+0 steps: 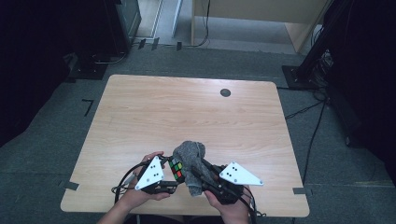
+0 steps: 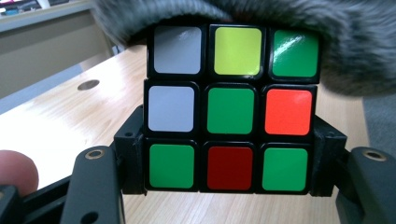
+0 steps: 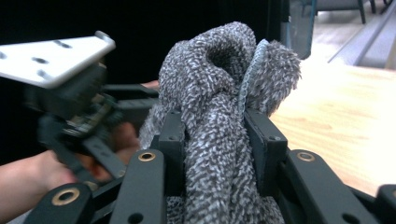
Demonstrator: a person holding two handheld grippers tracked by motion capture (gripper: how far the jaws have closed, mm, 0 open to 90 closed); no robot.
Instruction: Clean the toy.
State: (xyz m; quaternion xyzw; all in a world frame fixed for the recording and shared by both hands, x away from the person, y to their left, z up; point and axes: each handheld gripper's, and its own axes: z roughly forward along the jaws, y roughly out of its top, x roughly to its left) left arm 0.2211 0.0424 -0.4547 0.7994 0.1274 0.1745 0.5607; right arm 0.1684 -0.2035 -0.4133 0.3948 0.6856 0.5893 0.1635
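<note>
At the near edge of the table (image 1: 140, 107), the person's two hands each hold a black gripper topped with a flat grey three-cornered plate. The left gripper (image 2: 229, 154) is clamped on a puzzle cube (image 2: 231, 109): its blocky black jaws press against the cube's two lower side faces. The cube is a glossy plastic block with a black frame and rounded square stickers, three by three on the face toward the camera, in green, grey-white, yellow-green, orange-red and dark red. In the high view the cube sits just above the table between the two hands, near the front edge.

The right gripper (image 3: 217, 140) is closed on a cloth (image 3: 224, 93), a soft grey towel with a nubbly, looped pile and a thin stitched hem of pale blue. The cloth is bunched into a thick fold that rises between the jaws, which pinch it from both sides, and its puffy top curls over. In the left gripper view the fuzzy cloth drapes over the top of the cube and touches it.

Farther off, the table is a pale wood-grain board with rounded corners and a small dark round hole (image 1: 225, 92) near its far edge. Beyond it lies grey carpet.
</note>
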